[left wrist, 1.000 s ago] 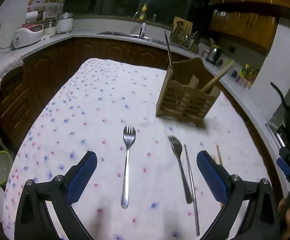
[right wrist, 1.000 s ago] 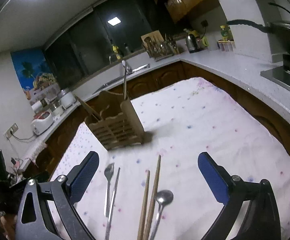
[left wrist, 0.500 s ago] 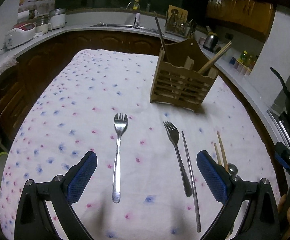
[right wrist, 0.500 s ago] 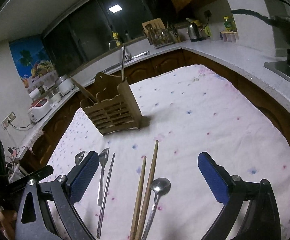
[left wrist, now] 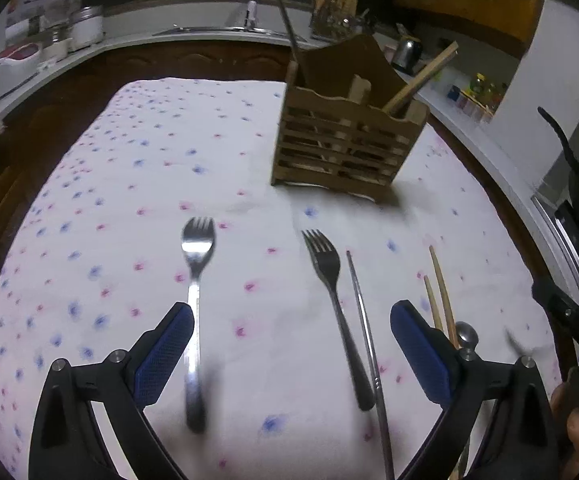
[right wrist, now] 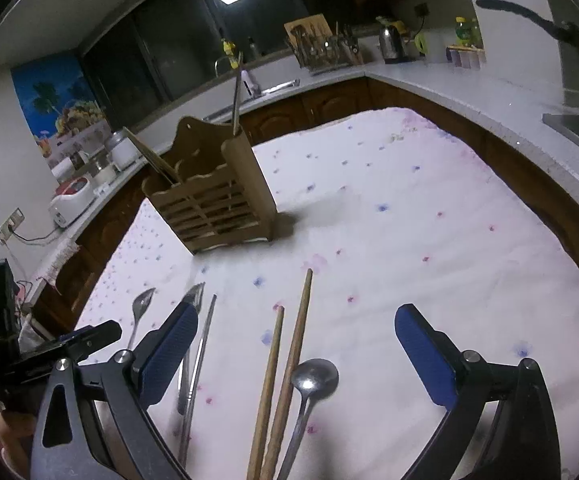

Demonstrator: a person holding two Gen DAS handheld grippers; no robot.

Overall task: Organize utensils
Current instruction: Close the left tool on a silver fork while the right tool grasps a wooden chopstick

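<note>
Your left gripper [left wrist: 291,344] sits at the bottom of the left wrist view with its blue-padded fingers spread wide and nothing between them, above a white tablecloth [left wrist: 129,184] dotted with small pink and blue flowers. Just inside its left finger lies a metal fork [left wrist: 195,312], tines pointing up the frame, somewhat blurred. Right of centre lies a second fork [left wrist: 331,300], and just beside it on the right a thin metal chopstick [left wrist: 363,340]. Further right, two wooden chopsticks [left wrist: 439,292] and the bowl of a spoon [left wrist: 466,336] show behind the right finger. A slatted wooden utensil holder [left wrist: 345,148] stands upright in the upper centre; a wooden chopstick and a thin metal one lean out of it. In the right wrist view, your right gripper [right wrist: 295,356] is likewise spread wide and empty. Between its fingers, at lower centre, lie the two wooden chopsticks [right wrist: 285,364] side by side with the spoon [right wrist: 313,380] just to their right. The holder [right wrist: 213,196] stands at centre left.
</note>
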